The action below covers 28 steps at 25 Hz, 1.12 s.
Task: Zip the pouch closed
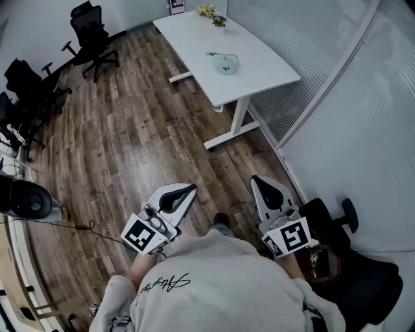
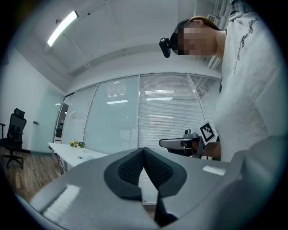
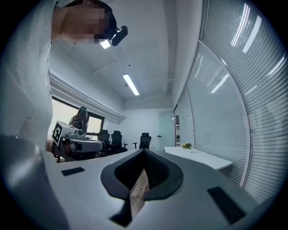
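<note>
The pouch [image 1: 225, 63] was seen lying midway along the white surface [image 1: 194, 35], clear of its edges, with flowers [image 1: 207, 11] set at the far end. A broad stretch of wooden floor [image 1: 130, 136], bounded by a glass wall [image 1: 337, 97] and office chairs [image 1: 94, 39], was left between surface and grippers. The pouch was shown pale and rounded, its zip too small to be read. The left gripper [image 1: 187, 189] and right gripper [image 1: 258, 180] were held closed, empty.

An office: black swivel chairs [image 1: 91, 35], a white desk [image 1: 224, 55], glass partition walls [image 1: 350, 130] with blinds.
</note>
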Motion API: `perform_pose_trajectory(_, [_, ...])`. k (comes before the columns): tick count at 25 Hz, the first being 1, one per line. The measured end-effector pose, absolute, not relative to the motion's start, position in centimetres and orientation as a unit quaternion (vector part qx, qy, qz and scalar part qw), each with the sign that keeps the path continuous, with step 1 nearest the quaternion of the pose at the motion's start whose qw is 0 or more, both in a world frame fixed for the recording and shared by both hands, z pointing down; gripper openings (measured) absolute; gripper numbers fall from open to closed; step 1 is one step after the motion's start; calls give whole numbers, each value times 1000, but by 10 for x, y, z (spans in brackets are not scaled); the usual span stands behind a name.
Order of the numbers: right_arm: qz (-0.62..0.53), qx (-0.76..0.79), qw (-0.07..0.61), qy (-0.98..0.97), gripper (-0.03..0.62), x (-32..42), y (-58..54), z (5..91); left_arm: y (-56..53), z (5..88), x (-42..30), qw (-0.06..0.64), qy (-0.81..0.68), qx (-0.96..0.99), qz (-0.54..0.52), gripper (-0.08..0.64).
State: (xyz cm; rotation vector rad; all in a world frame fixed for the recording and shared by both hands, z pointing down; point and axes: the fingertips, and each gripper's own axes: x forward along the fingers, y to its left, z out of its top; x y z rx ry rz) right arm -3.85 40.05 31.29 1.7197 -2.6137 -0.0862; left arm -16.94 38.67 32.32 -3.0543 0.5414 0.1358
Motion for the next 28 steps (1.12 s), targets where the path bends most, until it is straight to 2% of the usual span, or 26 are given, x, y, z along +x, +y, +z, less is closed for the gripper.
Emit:
perform_pose_trajectory(19, [-18,532,-2,-847,2,46,305,319,296,318,-86,23,194,-980,38,2])
perform_pose_trajectory(28, [-9,528,-3,-849,2,57,285,326,282,321,-71,16,192,-980,41,2])
